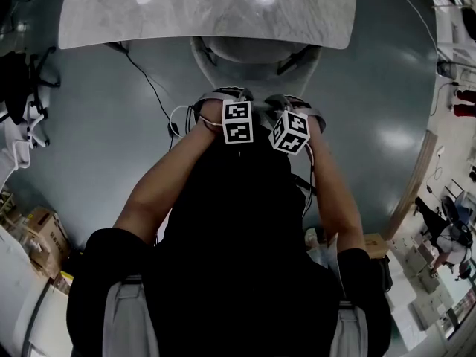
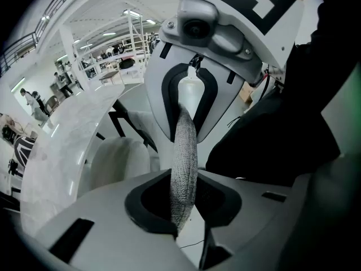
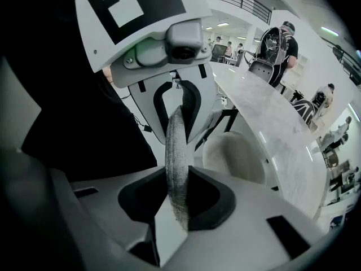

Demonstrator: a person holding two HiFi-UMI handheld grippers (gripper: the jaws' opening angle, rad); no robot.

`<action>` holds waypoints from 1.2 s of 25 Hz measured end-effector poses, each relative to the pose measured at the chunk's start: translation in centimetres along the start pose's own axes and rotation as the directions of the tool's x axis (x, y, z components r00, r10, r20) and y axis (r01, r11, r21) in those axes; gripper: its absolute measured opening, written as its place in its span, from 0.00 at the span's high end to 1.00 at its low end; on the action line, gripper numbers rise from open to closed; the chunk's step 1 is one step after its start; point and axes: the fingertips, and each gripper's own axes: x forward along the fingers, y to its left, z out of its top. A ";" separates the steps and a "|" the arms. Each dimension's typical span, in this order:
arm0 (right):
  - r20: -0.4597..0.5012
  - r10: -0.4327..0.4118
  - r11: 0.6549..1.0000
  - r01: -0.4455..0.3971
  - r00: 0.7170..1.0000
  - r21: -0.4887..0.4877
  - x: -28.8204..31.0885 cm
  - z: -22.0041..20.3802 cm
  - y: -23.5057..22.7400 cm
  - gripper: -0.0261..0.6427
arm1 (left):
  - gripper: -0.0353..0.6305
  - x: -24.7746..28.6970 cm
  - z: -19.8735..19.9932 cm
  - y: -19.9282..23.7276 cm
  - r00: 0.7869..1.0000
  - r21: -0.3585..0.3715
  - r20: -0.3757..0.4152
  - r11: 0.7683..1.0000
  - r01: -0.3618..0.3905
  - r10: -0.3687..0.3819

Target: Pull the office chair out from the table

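Note:
The office chair's white seat [image 1: 253, 58] sits half under the marble table [image 1: 208, 10]. Both grippers clamp the top edge of the chair's backrest, side by side in front of me. The left gripper [image 1: 232, 104] is shut on the grey fabric edge [image 2: 184, 151], which runs up between its jaws [image 2: 183, 208]. On the same edge [image 3: 176, 145] the right gripper [image 1: 286, 110] is shut too [image 3: 177, 202]. Each gripper view shows the other gripper facing it, the right gripper [image 2: 220, 33] and the left gripper [image 3: 163, 44]. Beyond lie the seat [image 3: 234, 154] and table [image 3: 271, 123].
A black cable [image 1: 149, 80] trails over the grey floor left of the chair. Black chairs [image 1: 22, 95] stand at the far left, cardboard boxes [image 1: 44, 233] at lower left. People [image 3: 276, 38] stand beyond the table. A wooden strip [image 1: 413, 184] lies at the right.

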 end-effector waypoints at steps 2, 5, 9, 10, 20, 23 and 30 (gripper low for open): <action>-0.001 0.004 1.000 -0.004 1.000 0.002 -0.1 0.0 0.6 0.81 | 0.82 -0.1 -0.1 -0.5 1.000 -0.001 -0.008 1.000 0.002 -0.002; 0.002 0.010 1.000 -0.010 1.000 -0.004 -0.3 0.0 1.5 0.81 | 0.82 -0.2 -0.1 -1.4 1.000 -0.007 -0.022 1.000 0.003 -0.003; 0.011 0.019 1.000 -0.019 1.000 -0.004 -0.3 0.2 2.7 0.82 | 0.82 -0.2 -0.4 -2.5 1.000 -0.026 -0.030 1.000 -0.003 0.002; 0.012 0.023 1.000 -0.023 1.000 -0.006 -0.3 0.2 3.2 0.82 | 0.82 -0.2 -0.5 -2.9 0.999 -0.029 -0.033 1.000 -0.004 0.003; 0.027 0.050 0.999 -0.050 0.998 -0.016 -0.4 0.5 7.7 0.82 | 0.82 -0.3 -1.4 -7.2 0.999 -0.035 -0.052 0.999 -0.013 0.011; 0.031 0.052 0.999 -0.052 0.998 -0.010 -0.6 0.4 9.0 0.82 | 0.82 -0.3 -1.3 -8.6 0.998 -0.043 -0.055 0.999 -0.014 0.012; 0.027 0.050 0.998 -0.049 0.998 -0.042 -1.1 0.0 12.0 0.82 | 0.82 -0.3 -1.2 -11.6 0.998 -0.054 -0.054 0.998 -0.035 0.032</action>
